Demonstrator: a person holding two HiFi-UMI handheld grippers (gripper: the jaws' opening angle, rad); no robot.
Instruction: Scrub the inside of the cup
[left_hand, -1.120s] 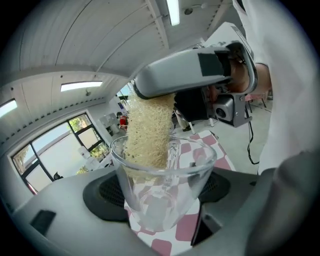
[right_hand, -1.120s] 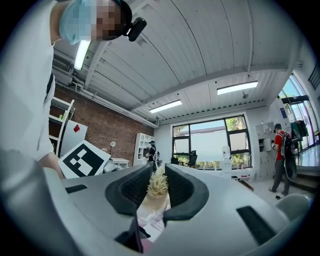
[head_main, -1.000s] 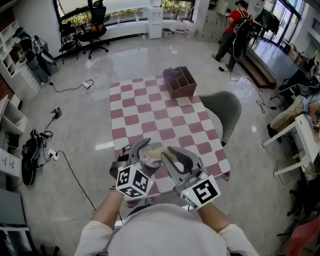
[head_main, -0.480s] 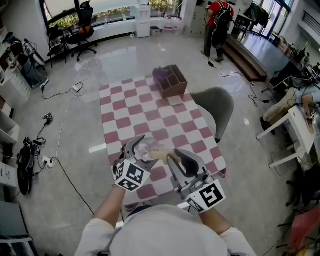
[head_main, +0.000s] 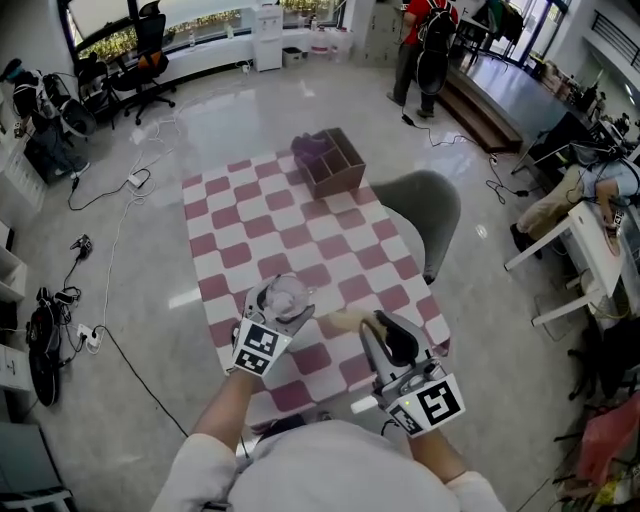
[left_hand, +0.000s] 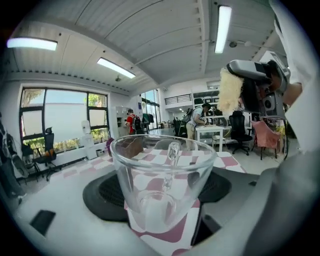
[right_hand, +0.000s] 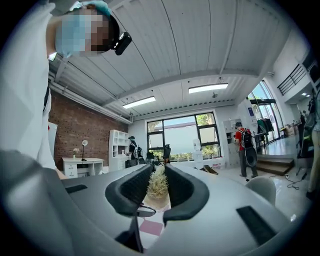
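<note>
We held the left gripper (head_main: 279, 301) over the near edge of the checkered table (head_main: 300, 235). Its jaws pinched a clear glass cup (left_hand: 162, 185) by the walls, mouth up, with the handle turned toward the table's far end. Our right gripper (head_main: 388, 338) hung over the same near edge, closer to the table's right corner. Its jaws were pressed onto a pale, stringy scrubber (right_hand: 158, 184), whose tuft stuck out past the pads. The scrubber was outside the cup, with a gap between them. At the table's far end stood a wooden box (head_main: 338, 168) with compartments, and something purple (head_main: 310, 152) lay at its left side. A grey chair (head_main: 428, 212) stood just beside the table's right side. Beyond the far end, a person in a red top (head_main: 418, 35) stood on the floor.
</note>
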